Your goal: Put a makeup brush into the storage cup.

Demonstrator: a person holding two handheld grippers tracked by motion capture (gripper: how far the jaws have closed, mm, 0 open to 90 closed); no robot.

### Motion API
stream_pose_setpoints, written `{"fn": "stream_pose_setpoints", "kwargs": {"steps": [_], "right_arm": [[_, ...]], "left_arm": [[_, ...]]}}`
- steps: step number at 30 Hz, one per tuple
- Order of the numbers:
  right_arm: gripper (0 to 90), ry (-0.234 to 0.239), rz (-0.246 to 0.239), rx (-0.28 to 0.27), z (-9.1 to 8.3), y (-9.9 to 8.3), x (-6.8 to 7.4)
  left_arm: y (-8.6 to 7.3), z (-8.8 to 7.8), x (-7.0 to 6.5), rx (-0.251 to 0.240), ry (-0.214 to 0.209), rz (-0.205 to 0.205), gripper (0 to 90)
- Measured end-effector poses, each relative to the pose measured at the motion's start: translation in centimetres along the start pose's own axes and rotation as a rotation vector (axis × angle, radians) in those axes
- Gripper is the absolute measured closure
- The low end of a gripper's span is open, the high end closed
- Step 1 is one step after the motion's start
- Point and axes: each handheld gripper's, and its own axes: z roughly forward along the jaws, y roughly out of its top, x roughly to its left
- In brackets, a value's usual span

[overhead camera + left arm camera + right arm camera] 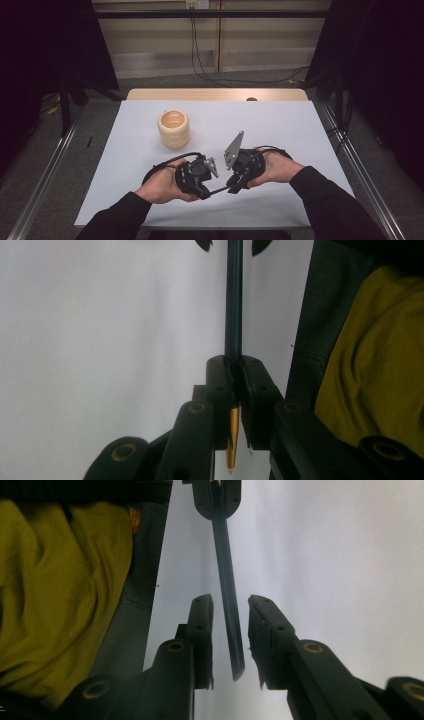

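Lower centre of the high view: left gripper (206,192) clamps a slim dark pen with a gold tip (233,315), its far end between the right gripper (230,640) pads, not yet pressing (should close squarely, centred, before pulling).

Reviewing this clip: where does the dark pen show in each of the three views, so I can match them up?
High view: the dark pen spans low centre, a thin rod between the left hand-held gripper and the right hand-held gripper.
Left gripper view: it runs up the middle, clamped in the jaws, gold tip at the bottom.
Right gripper view: slanting down the centre, between jaws not yet touching it.
Shared landmark: the white table.
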Motion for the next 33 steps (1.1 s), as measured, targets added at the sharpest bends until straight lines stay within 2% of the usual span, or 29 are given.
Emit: {"fn": "stream_pose_setpoints", "kwargs": {"steps": [2, 3, 4, 5, 6, 7, 8, 10, 11, 12, 13, 15, 16, 18, 19, 20, 21, 22, 26, 28, 30, 31, 32, 33], "right_arm": [[74.6, 0.011, 0.012, 0.002, 0.14, -0.03, 0.03], [74.6, 0.015, 0.02, -0.005, 0.23, -0.04, 0.07], [74.9, 0.016, 0.019, -0.007, 0.24, -0.02, 0.02], [75.9, 0.012, 0.0, -0.023, 0.37, 0.02, -0.12], [76.4, 0.023, -0.005, -0.017, 0.42, 0.04, -0.06], [77.3, 0.029, 0.019, -0.007, 0.37, 0.08, 0.09], [79.1, 0.026, -0.002, -0.014, 0.49, 0.09, -0.01], [83.4, 0.028, -0.001, -0.017, 0.53, 0.06, -0.03], [83.7, 0.031, 0.008, -0.017, 0.45, 0.04, -0.03], [83.9, 0.029, 0.012, -0.022, 0.45, -0.04, -0.04], [84.1, 0.034, 0.02, -0.018, 0.42, -0.08, 0.0], [84.8, 0.034, 0.02, -0.019, 0.45, -0.11, 0.06], [85.0, 0.035, -0.004, -0.03, 0.53, -0.1, -0.07], [85.2, 0.037, 0.006, -0.028, 0.52, -0.14, 0.03], [85.2, 0.021, -0.011, -0.04, 0.58, -0.13, -0.08], [85.2, 0.02, -0.014, -0.044, 0.55, -0.15, -0.11], [85.2, 0.032, 0.0, -0.034, 0.44, -0.17, 0.03], [85.2, 0.02, -0.017, -0.048, 0.49, -0.16, -0.09], [85.3, 0.027, 0.013, -0.047, 0.18, -0.3, 0.05], [85.3, 0.023, 0.015, -0.048, 0.04, -0.4, 0.0], [85.3, 0.023, 0.012, -0.059, -0.06, -0.53, -0.13], [85.3, 0.023, 0.023, -0.058, -0.12, -0.6, -0.08], [85.3, -0.001, -0.001, -0.075, -0.06, -0.64, -0.28], [85.3, 0.004, 0.01, -0.073, -0.09, -0.71, -0.24]], "left_arm": [[-0.03, 0.06, 0.02, 0.013, 0.004, 0.022, 84.0], [-0.05, 0.1, -0.01, 0.011, 0.014, 0.019, 83.9], [-0.05, 0.09, 0.02, 0.015, -0.005, 0.013, 83.9], [-0.07, 0.18, -0.09, 0.008, -0.002, 0.0, 83.9], [-0.09, 0.16, -0.01, 0.003, -0.009, 0.002, 83.9], [-0.1, 0.25, -0.08, -0.004, 0.008, 0.0, 83.9], [-0.08, 0.21, -0.06, 0.004, 0.0, 0.007, 83.9], [-0.04, 0.15, 0.0, 0.013, -0.012, 0.014, 83.9], [-0.08, 0.24, -0.1, -0.006, -0.011, -0.006, 83.9], [-0.11, 0.3, -0.17, -0.012, 0.004, -0.007, 83.9], [-0.04, 0.12, 0.02, 0.014, -0.007, 0.019, 83.9], [-0.05, 0.18, 0.0, 0.013, -0.004, 0.023, 83.8], [-0.04, 0.19, 0.0, 0.015, 0.0, 0.026, 83.8], [-0.04, 0.2, 0.04, 0.012, -0.003, 0.035, 83.7], [-0.07, 0.22, 0.01, 0.007, 0.006, 0.036, 83.6], [-0.07, 0.13, 0.05, 0.007, -0.009, 0.036, 83.6], [-0.07, 0.11, 0.04, 0.005, -0.004, 0.034, 83.5], [-0.09, 0.09, 0.09, 0.0, 0.0, 0.034, 83.3], [-0.19, -0.07, 0.29, -0.03, 0.0, 0.017, 81.9], [-0.22, -0.1, 0.44, -0.021, 0.001, 0.034, 76.3], [-0.35, 0.04, 0.43, -0.042, 0.02, 0.027, 69.9], [-0.44, 0.18, 0.26, -0.069, 0.027, -0.011, 67.6], [-0.45, 0.09, 0.46, -0.06, 0.032, 0.009, 64.8], [-0.5, 0.13, 0.46, -0.081, 0.031, -0.015, 62.9]]}}
